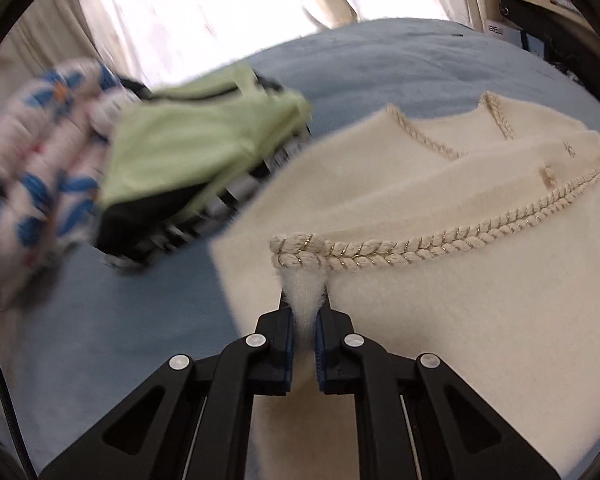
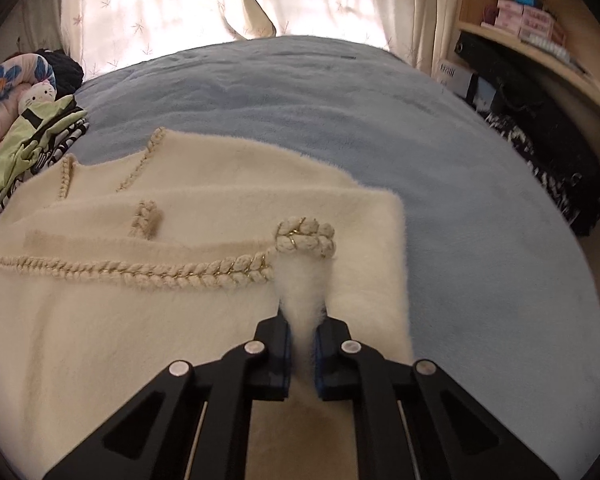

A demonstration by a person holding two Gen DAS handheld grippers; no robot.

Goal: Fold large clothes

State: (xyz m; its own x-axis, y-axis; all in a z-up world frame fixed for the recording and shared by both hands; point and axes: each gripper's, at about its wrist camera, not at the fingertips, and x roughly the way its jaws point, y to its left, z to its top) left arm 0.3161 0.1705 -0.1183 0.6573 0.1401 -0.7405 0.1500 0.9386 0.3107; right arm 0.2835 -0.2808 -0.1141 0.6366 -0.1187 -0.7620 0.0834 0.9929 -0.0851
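Observation:
A fluffy cream jacket [image 1: 460, 304] with braided rope trim [image 1: 400, 252] lies partly folded on a blue bed cover [image 1: 360, 64]. My left gripper [image 1: 305, 300] is shut on a pinch of the jacket's fuzzy edge just below the left end of the braid. In the right wrist view the same cream jacket [image 2: 120, 320] spreads to the left, and my right gripper [image 2: 303, 308] is shut on its edge under the curled right end of the braided trim [image 2: 306, 238]. Both pinched corners stand up between the blue pads.
A pile of folded clothes, light green on top [image 1: 196, 140], sits left of the jacket beside a flowered quilt [image 1: 32, 184]. Curtains [image 2: 180, 12] hang behind the bed. A wooden shelf [image 2: 540, 32] and dark bags [image 2: 540, 140] stand at the right. Bare blue bed cover [image 2: 340, 112] lies beyond the jacket.

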